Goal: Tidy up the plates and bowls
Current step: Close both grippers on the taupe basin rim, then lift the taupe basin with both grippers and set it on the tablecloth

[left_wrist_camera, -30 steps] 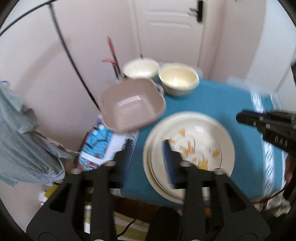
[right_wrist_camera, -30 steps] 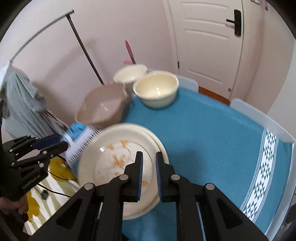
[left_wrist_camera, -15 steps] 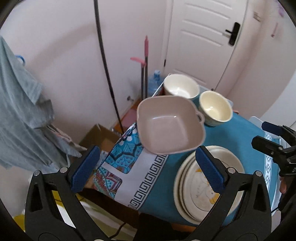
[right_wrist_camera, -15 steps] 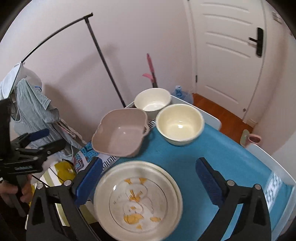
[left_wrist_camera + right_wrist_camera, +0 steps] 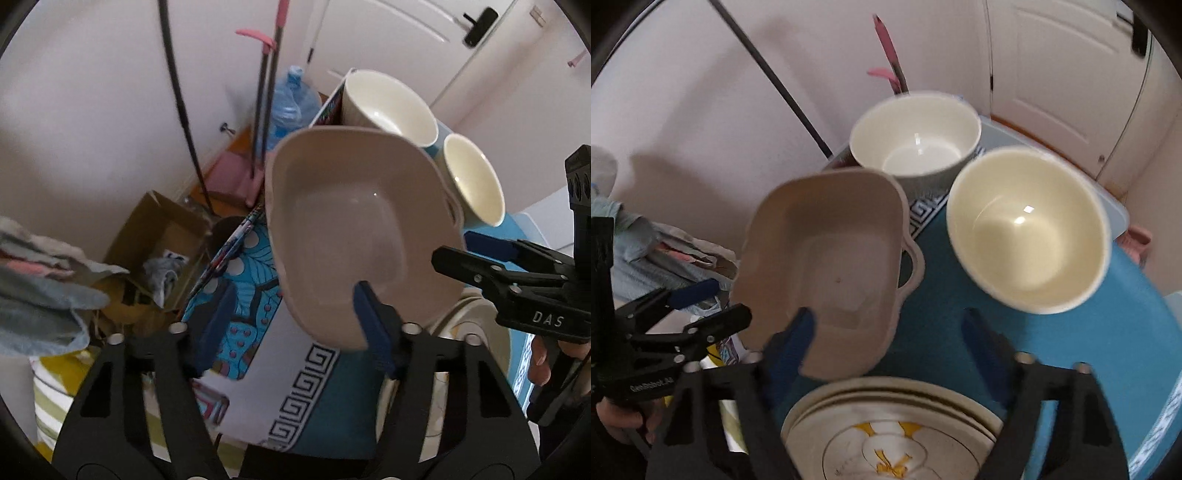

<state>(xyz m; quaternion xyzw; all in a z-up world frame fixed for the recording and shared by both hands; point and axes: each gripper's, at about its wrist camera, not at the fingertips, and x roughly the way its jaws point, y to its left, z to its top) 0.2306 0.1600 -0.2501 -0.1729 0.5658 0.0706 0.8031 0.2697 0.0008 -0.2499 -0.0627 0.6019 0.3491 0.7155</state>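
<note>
A beige square dish (image 5: 354, 229) with small handles stands on the table's left part, and both grippers have come in at its near side. My left gripper (image 5: 295, 328) is closing with the dish's near rim between its fingers, the right pad (image 5: 373, 332) inside the dish and not visibly pressing. My right gripper (image 5: 886, 341) is also closing, around the dish's (image 5: 827, 273) near corner, with a gap still showing. Behind the dish stand a white bowl (image 5: 916, 140) and a cream bowl (image 5: 1030, 229). A stack of cream plates (image 5: 894, 424) lies nearest.
A teal cloth (image 5: 1071, 350) covers the table, with a patterned cloth (image 5: 251, 273) hanging over its left edge. On the floor to the left are a cardboard box (image 5: 159, 236), a water bottle (image 5: 291, 99), pink mop handles (image 5: 273, 74) and a black pole (image 5: 181, 103). Clothes (image 5: 40, 288) hang left.
Both grippers dropped and moved in on the beige dish, which now looms large. Their jaws spread wide half a second ago and have narrowed around the dish's near rim.
</note>
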